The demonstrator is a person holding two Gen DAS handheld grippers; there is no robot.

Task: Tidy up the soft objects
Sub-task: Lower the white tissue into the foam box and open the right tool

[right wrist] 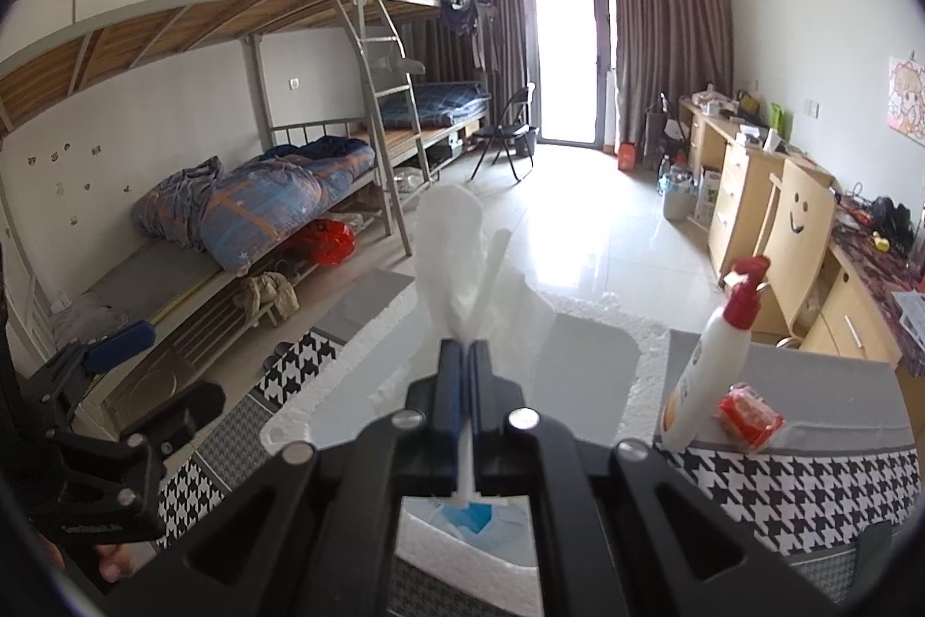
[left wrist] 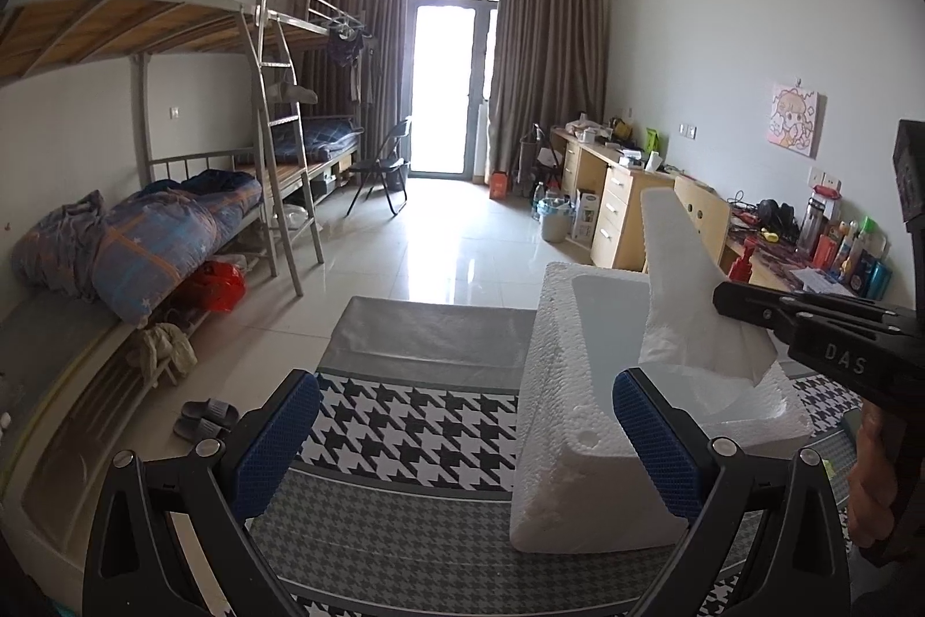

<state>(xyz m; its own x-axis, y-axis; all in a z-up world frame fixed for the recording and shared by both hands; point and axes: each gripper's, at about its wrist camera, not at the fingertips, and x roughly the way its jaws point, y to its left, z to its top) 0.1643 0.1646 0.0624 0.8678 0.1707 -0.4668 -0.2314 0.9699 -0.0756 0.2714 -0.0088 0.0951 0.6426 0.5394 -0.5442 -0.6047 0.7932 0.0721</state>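
A white foam box (left wrist: 555, 420) stands on the houndstooth tablecloth (left wrist: 404, 420). My right gripper (right wrist: 462, 357) is shut on a white tissue (right wrist: 457, 258), whose free end stands up above the box's hollow (right wrist: 589, 362). In the left wrist view the same gripper (left wrist: 734, 302) comes in from the right, with the tissue (left wrist: 676, 270) over the box. My left gripper (left wrist: 465, 438) is open, low over the cloth, its right pad (left wrist: 653, 438) in front of the box's near wall; nothing is pressed between the pads. A blue and white tissue pack (right wrist: 474, 518) shows under the right gripper.
A white pump bottle with a red top (right wrist: 711, 357) and a red packet (right wrist: 748, 414) sit on the cloth right of the box. Bunk beds (left wrist: 173, 224) with bedding line the left wall, desks (left wrist: 624, 195) the right. A hand (left wrist: 873, 490) holds the right gripper's handle.
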